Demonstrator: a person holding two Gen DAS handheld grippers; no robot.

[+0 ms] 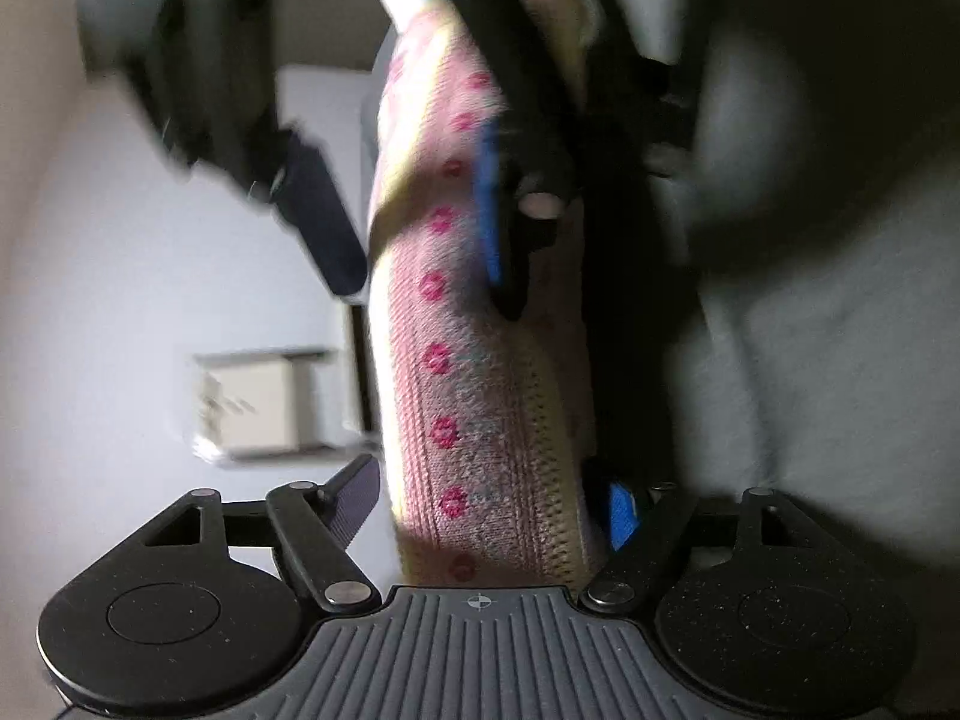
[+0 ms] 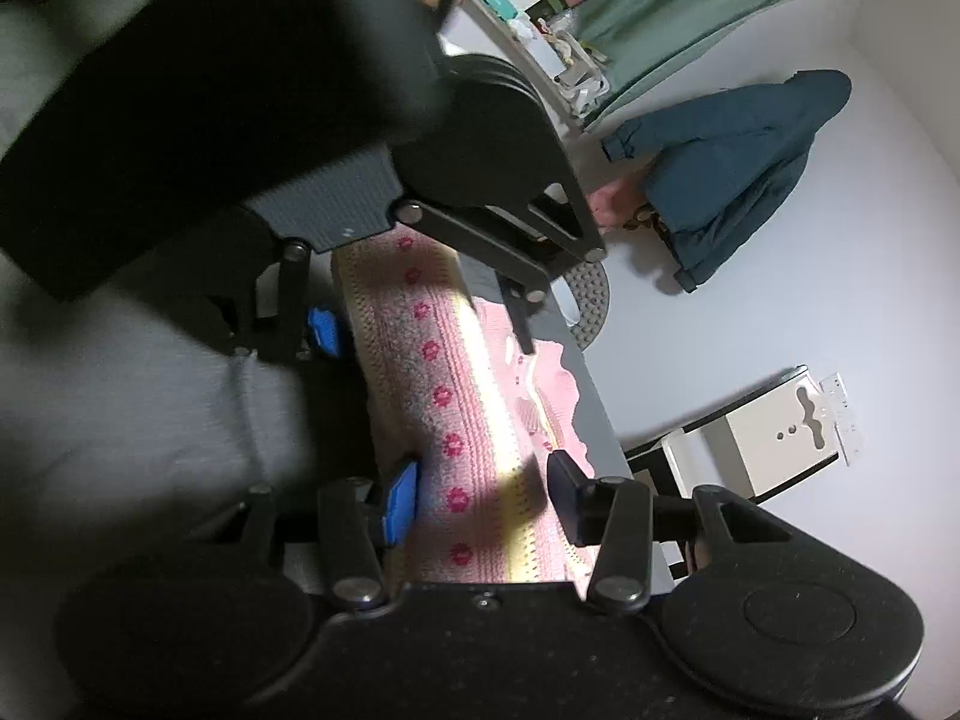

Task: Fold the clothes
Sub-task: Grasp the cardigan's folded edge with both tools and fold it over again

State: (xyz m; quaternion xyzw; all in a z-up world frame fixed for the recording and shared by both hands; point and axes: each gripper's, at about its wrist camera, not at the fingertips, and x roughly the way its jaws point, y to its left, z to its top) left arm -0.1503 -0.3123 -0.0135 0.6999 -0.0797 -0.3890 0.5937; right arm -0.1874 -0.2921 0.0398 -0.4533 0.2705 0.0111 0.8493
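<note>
Both tools (image 1: 489,510) (image 2: 480,492) open around pink knit (image 2: 444,396).

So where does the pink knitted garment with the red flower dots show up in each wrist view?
Left wrist view: the pink knitted garment runs up the middle, from between the left gripper fingers to the top.
Right wrist view: the garment runs up the centre from the right gripper.
Shared landmark: the white wall bracket, left of the garment there, lower right here.

Teal jacket (image 2: 738,162) on white floor (image 2: 750,324)
</note>
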